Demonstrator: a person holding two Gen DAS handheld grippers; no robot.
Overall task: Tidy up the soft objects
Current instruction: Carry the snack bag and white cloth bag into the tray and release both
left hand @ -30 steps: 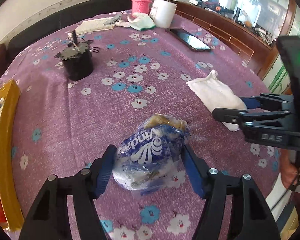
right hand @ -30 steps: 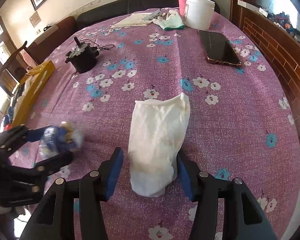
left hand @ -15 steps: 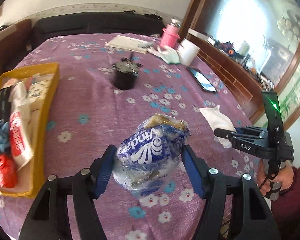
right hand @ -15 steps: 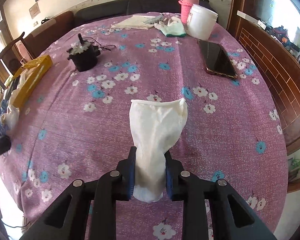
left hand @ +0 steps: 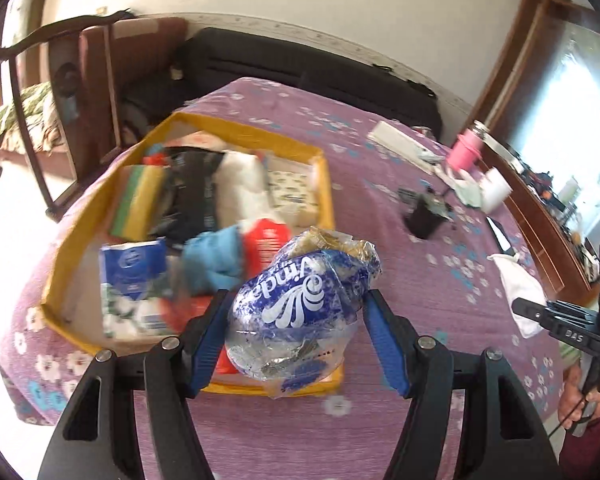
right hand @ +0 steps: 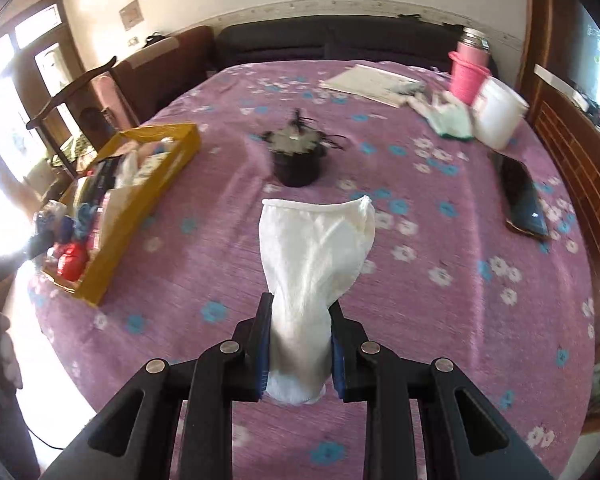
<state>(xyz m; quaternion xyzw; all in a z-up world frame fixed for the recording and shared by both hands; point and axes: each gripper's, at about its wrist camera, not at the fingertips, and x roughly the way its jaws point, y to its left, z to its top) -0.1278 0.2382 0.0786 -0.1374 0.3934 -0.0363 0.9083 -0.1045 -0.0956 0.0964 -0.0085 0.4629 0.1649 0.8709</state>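
My left gripper [left hand: 296,332] is shut on a crumpled blue-and-clear plastic tissue pack [left hand: 304,308], which hangs over the near right corner of the yellow box [left hand: 256,130]. That box holds several soft things: a sponge, a blue cloth, tissue packs. My right gripper [right hand: 300,344] is shut on the lower end of a white cloth [right hand: 316,248], lifted above the purple flowered tablecloth [right hand: 460,320]. The yellow box [right hand: 140,196] lies to its far left. In the left wrist view the right gripper [left hand: 540,312] with the white cloth [left hand: 518,284] shows at the right edge.
A black round device [right hand: 296,160] sits mid-table. At the back right stand a pink bottle [right hand: 468,68], a white tub [right hand: 498,114], a pale glove [right hand: 448,116] and papers [right hand: 372,82]. A dark phone [right hand: 520,196] lies right. A wooden chair [left hand: 60,100] stands beyond the box.
My left gripper carried the tissue pack left, from bare table to over the yellow box. My right gripper closed on the white cloth and lifted it off the table.
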